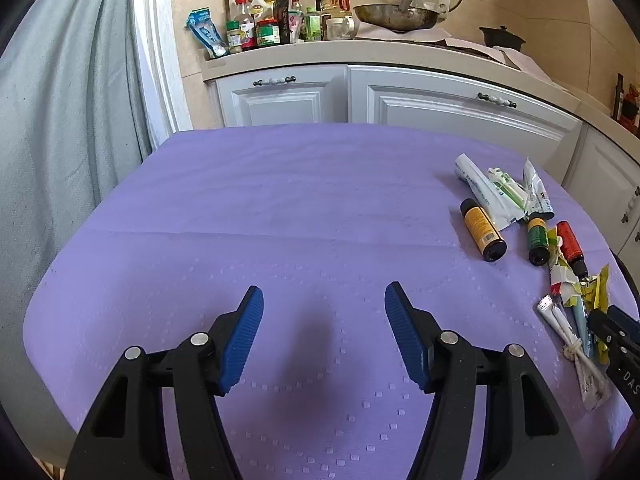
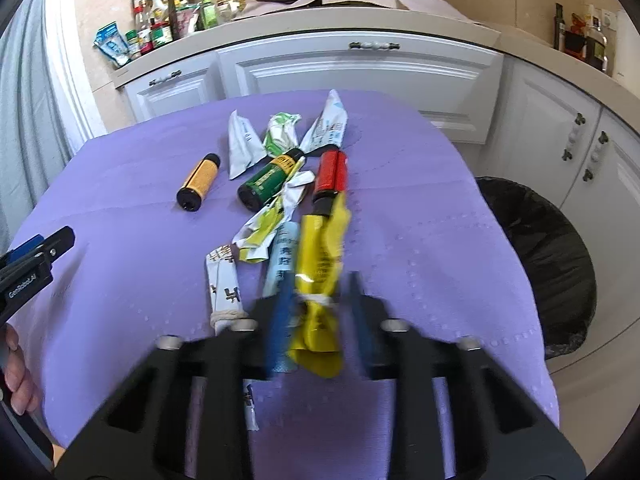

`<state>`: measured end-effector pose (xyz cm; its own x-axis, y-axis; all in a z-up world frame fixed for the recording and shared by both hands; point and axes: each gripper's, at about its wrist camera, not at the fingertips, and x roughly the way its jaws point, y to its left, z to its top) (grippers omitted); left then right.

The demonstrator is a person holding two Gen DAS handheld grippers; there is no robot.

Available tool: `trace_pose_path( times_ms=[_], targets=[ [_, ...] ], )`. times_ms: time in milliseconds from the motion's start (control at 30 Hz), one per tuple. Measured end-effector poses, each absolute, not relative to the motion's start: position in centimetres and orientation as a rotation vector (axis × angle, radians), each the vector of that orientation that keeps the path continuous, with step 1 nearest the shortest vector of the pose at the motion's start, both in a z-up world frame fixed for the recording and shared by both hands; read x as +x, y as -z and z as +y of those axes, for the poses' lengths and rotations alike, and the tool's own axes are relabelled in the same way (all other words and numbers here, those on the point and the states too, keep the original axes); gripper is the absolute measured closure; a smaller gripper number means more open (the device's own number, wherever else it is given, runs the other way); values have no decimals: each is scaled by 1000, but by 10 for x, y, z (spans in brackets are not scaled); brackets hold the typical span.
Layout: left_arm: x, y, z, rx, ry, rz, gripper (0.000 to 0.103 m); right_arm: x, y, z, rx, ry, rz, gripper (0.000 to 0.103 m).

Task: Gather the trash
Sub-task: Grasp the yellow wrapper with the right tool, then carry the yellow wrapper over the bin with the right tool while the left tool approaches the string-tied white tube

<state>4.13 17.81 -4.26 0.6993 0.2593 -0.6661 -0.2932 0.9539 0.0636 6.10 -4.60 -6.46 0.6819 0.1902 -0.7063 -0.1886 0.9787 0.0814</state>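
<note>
Trash lies on the purple cloth [image 2: 420,240]: an orange bottle [image 2: 199,181], a green bottle [image 2: 268,181], a red bottle [image 2: 331,178], white and green wrappers [image 2: 280,132] and a tied white packet [image 2: 224,284]. My right gripper [image 2: 320,312] straddles a knotted yellow wrapper [image 2: 320,264]; its blurred jaws stand a little apart around it. My left gripper [image 1: 324,320] is open and empty over bare cloth, left of the pile [image 1: 532,232]. The left gripper also shows in the right wrist view [image 2: 40,248].
A black-lined trash bin [image 2: 548,252] stands on the floor right of the table. White cabinets [image 1: 400,100] and a counter with bottles and a wok [image 1: 396,16] lie behind. A grey curtain [image 1: 60,120] hangs at the left.
</note>
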Motion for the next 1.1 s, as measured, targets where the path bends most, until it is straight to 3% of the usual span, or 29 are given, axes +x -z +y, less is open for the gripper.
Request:
trace_pose_path(
  times_ms=[333, 1100],
  targets=[
    [41, 44, 160, -59, -261, 755, 41, 56, 55, -62, -10, -172, 746, 82],
    [45, 39, 41, -3, -72, 797, 41, 35, 57, -167, 103, -39, 688, 82]
  ],
)
